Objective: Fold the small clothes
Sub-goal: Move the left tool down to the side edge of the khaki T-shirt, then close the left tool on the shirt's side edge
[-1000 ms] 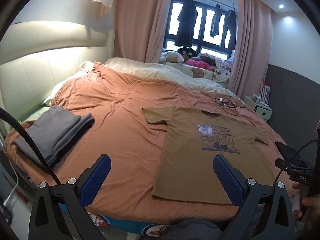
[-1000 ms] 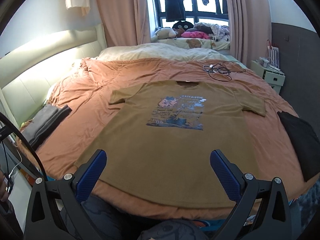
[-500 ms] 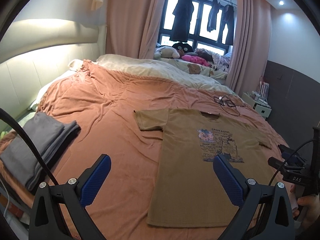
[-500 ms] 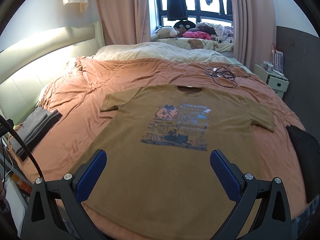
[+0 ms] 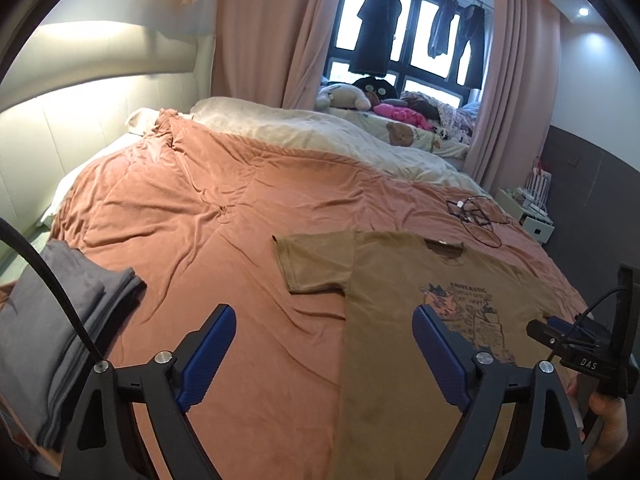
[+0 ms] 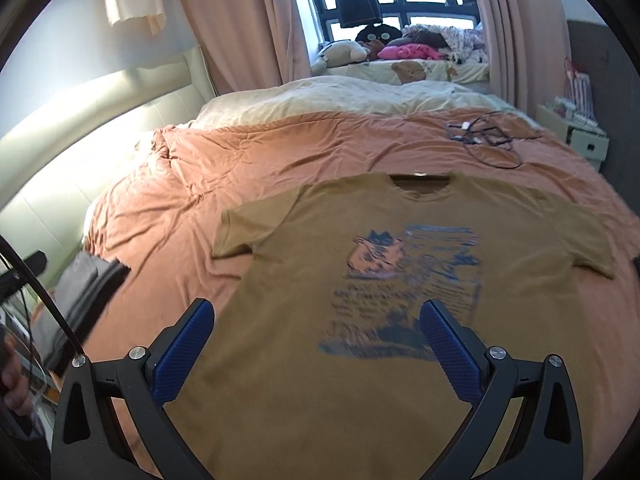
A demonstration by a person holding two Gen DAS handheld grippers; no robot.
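Observation:
An olive-brown T-shirt (image 5: pixel 404 320) (image 6: pixel 352 304) with a blue and pink print lies flat, print up, on the orange bedspread (image 5: pixel 224 240) (image 6: pixel 280 148). My left gripper (image 5: pixel 324 320) hovers over the shirt's left edge, below its left sleeve (image 5: pixel 316 264); its jaws are closing, with only air between the blue pads. My right gripper (image 6: pixel 318 316) hangs over the shirt's middle, just below the print, open and holding nothing. The right tool's body and a hand show at the left view's right edge.
A stack of folded grey clothes (image 5: pixel 52 340) (image 6: pixel 80 304) lies at the bed's left edge. Black cables (image 5: pixel 476 216) (image 6: pixel 488 140) rest past the shirt's collar. A cream duvet, soft toys and a window lie beyond; a white bedside cabinet (image 6: pixel 576 132) stands at the right.
Both grippers have moved forward over the bed, so the shirt looms larger and its hem has dropped out of view. The left gripper's jaws have narrowed a little.

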